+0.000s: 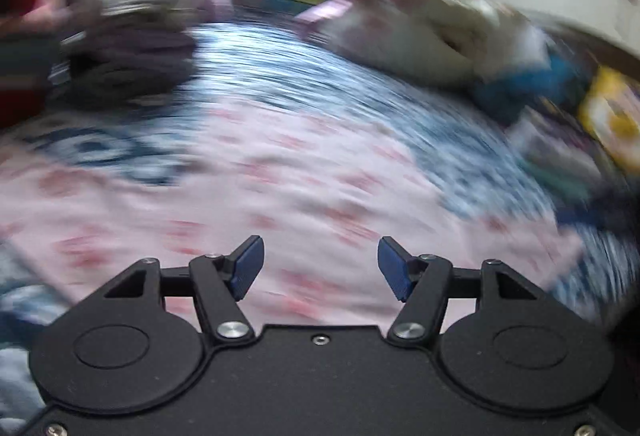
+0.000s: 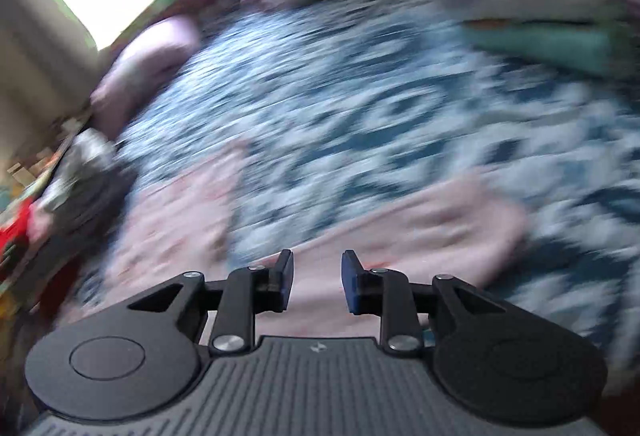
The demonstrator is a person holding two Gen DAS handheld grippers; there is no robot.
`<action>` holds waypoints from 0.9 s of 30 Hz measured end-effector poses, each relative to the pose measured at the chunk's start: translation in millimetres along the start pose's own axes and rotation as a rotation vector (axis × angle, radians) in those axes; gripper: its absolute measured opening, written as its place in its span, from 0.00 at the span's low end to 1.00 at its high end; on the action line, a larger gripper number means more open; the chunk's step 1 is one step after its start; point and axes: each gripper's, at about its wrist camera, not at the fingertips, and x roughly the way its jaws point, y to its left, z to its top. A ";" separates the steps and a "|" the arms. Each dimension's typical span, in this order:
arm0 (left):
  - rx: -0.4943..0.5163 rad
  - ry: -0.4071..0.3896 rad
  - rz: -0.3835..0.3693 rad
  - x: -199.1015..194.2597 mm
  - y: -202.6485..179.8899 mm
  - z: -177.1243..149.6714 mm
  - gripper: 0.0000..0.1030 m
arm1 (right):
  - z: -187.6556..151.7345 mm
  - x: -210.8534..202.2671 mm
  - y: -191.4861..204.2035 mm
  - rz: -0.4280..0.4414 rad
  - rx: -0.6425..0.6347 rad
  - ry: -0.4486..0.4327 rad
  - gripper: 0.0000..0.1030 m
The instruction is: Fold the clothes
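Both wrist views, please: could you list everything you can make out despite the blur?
Pink garment: one, pale pink with red print, spread flat under both grippers.
Patterned cover: one, blue and white, beneath the garment.
Dark clothes pile: one, grey-purple, far left.
Light clothes pile: one, white and pink, far right.
Folded stack: one, white over teal, upper right in the right view.
Left gripper: open, empty.
Right gripper: open, empty.

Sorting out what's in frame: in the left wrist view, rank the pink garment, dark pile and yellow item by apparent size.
1. pink garment, though nearest the camera
2. dark pile
3. yellow item, cut by the frame edge
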 end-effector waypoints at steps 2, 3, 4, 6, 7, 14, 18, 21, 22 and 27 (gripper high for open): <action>-0.107 -0.014 0.023 -7.8 34.0 5.4 0.52 | -13.3 14.0 28.0 0.067 -0.050 0.032 0.28; -0.141 -0.022 0.035 -11.7 46.3 6.6 0.49 | -19.9 20.8 42.0 0.097 -0.075 0.048 0.28; -0.169 -0.029 0.046 -15.6 56.9 7.5 0.45 | -27.3 28.3 56.5 0.125 -0.101 0.066 0.28; -0.188 -0.043 0.036 -22.5 67.0 9.2 0.42 | -45.7 45.4 86.7 0.179 -0.156 0.106 0.27; -0.179 -0.048 0.024 -25.0 67.4 8.2 0.40 | -55.6 52.7 99.7 0.204 -0.178 0.127 0.27; 0.268 0.111 0.181 -6.5 31.9 -21.4 0.34 | -116.6 89.5 155.4 0.233 -0.332 0.212 0.26; 0.259 -0.020 0.111 -28.3 23.0 -9.9 0.33 | -125.3 74.5 163.2 0.197 -0.413 0.176 0.25; 0.280 0.027 0.103 -10.5 18.0 -12.2 0.33 | -122.2 65.2 162.0 0.174 -0.436 0.115 0.27; 0.300 0.108 0.115 3.7 17.7 -16.8 0.34 | -122.0 66.0 160.1 0.161 -0.438 0.113 0.27; 0.189 0.066 0.084 -12.2 32.2 -5.1 0.36 | -130.7 68.3 136.6 0.165 -0.375 0.115 0.26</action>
